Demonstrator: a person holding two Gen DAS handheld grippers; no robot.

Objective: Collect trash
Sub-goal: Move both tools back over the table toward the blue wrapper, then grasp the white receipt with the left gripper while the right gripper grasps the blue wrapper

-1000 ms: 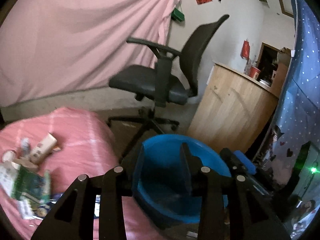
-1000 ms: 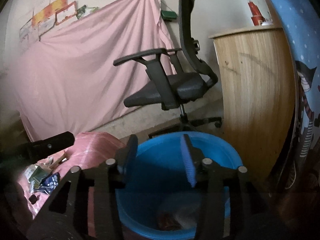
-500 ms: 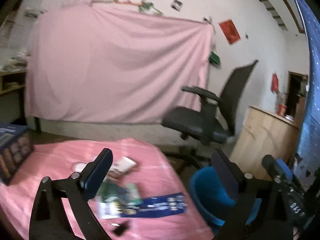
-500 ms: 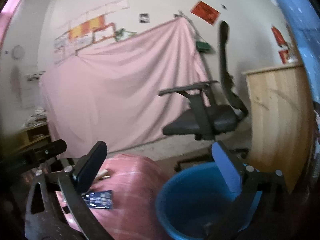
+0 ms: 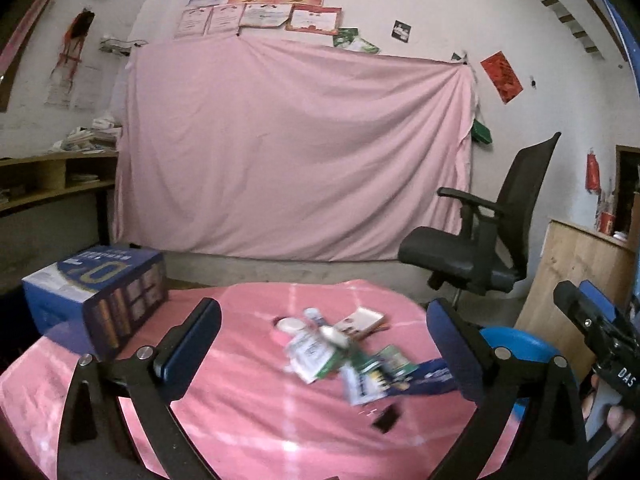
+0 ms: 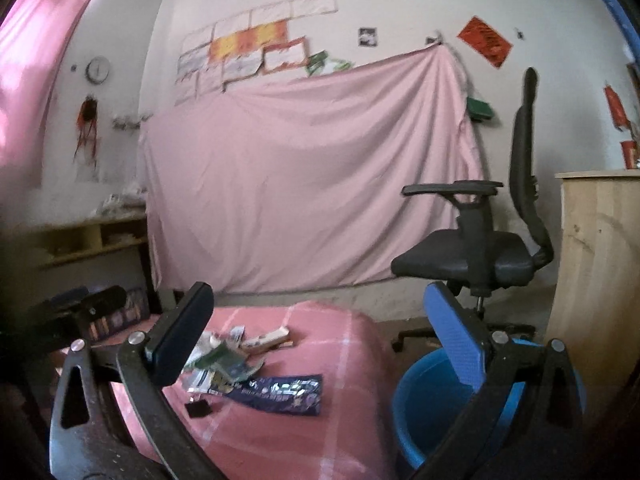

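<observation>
A pile of wrappers and packets [image 5: 344, 356] lies on the pink-covered table [image 5: 240, 412], with a dark blue wrapper [image 6: 280, 394] and a small black scrap [image 5: 386, 418] at its near edge. The pile also shows in the right wrist view [image 6: 224, 364]. A blue bin [image 6: 436, 408] stands on the floor right of the table. My left gripper [image 5: 320, 344] is open and empty, above the table and facing the pile. My right gripper [image 6: 316, 328] is open and empty, between the table's right edge and the bin; it also shows in the left wrist view [image 5: 592, 320].
A blue printed box [image 5: 100, 288] stands on the table's left side. A black office chair [image 5: 480, 248] and a wooden cabinet [image 6: 600, 264] stand behind the bin. A pink sheet [image 5: 292, 152] hangs on the back wall.
Both grippers have opened wide and lifted up from over the bin. The left one has swung left to face the table and the pile.
</observation>
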